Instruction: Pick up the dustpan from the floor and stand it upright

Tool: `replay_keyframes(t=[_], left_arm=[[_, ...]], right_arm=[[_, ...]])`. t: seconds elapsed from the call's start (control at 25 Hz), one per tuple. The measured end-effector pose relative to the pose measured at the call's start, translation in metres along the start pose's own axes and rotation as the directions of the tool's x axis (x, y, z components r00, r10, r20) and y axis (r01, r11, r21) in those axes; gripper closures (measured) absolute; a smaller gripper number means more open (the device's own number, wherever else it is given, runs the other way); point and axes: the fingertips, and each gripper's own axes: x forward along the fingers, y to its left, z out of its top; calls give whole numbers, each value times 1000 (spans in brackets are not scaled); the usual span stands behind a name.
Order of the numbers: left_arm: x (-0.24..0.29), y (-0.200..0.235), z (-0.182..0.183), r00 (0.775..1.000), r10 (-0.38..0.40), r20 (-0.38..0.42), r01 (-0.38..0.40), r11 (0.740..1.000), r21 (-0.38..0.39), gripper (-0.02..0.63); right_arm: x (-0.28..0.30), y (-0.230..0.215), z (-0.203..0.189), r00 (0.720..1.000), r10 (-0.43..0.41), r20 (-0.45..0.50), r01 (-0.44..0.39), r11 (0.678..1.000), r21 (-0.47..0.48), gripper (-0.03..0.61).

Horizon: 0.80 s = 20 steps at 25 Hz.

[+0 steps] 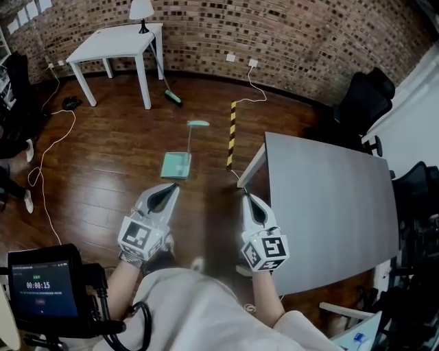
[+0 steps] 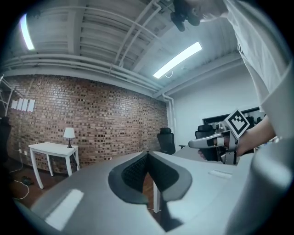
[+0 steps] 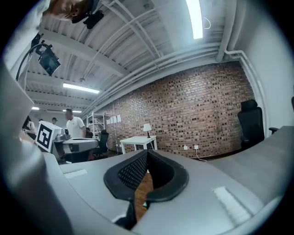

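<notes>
The dustpan (image 1: 176, 165) is pale teal, with a flat, squarish pan and a thin handle that runs away from the person to a teal grip. It sits on the dark wooden floor (image 1: 110, 164), just beyond the tips of the left tool (image 1: 167, 192). From this steep angle I cannot tell whether the handle lies flat or rises off the boards.

Both tools are held out in front of the person, well clear of the dustpan. The left tool is clenched: in the left gripper view its dark ribbed pads meet at the tips with nothing between them. The right tool (image 1: 249, 200) is clenched as well, its pads pressed together and empty in the right gripper view.

To the right of the dustpan a yellow-and-black striped tape (image 1: 232, 134) lies on the floor. Just past it are the near corner and leg of the grey worktop (image 1: 329, 199), whose long edge passes close beside the right tool. Black office chairs (image 1: 363, 96) stand beyond that worktop's far side.

To the left of the dustpan the boards are bare as far as a white cable (image 1: 46, 154) that snakes across the floor. Farther off, against the brick wall (image 1: 295, 41), a white worktop (image 1: 116, 42) carries a lamp (image 1: 142, 10). A broom (image 1: 171, 97) with a teal head leans by its leg, well apart from the dustpan.
</notes>
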Motion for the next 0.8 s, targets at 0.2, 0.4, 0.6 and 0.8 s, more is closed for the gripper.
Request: replay_keyframes(t=[0.2,0.4,0.6,0.8], left_arm=[[-13,-6,3,1000,-5,-5,5,1000,-7,614],[-24,0,2,1000,-18,-13,18,1000,16,614],[-36,20,11,1000,-8,-2,8,1000,14,614],[-45,34,13,1000,-7,12,7,1000,11,614]], right_arm=[[-10,8,5,1000,-6,11,6,1000,8,566],[-6,21,2,1000,-14,19,14,1000,3,566],[4,44,4,1000,-15,20,15,1000,-4,566],[14,67,5,1000,-3,1,3,997,-75,568]])
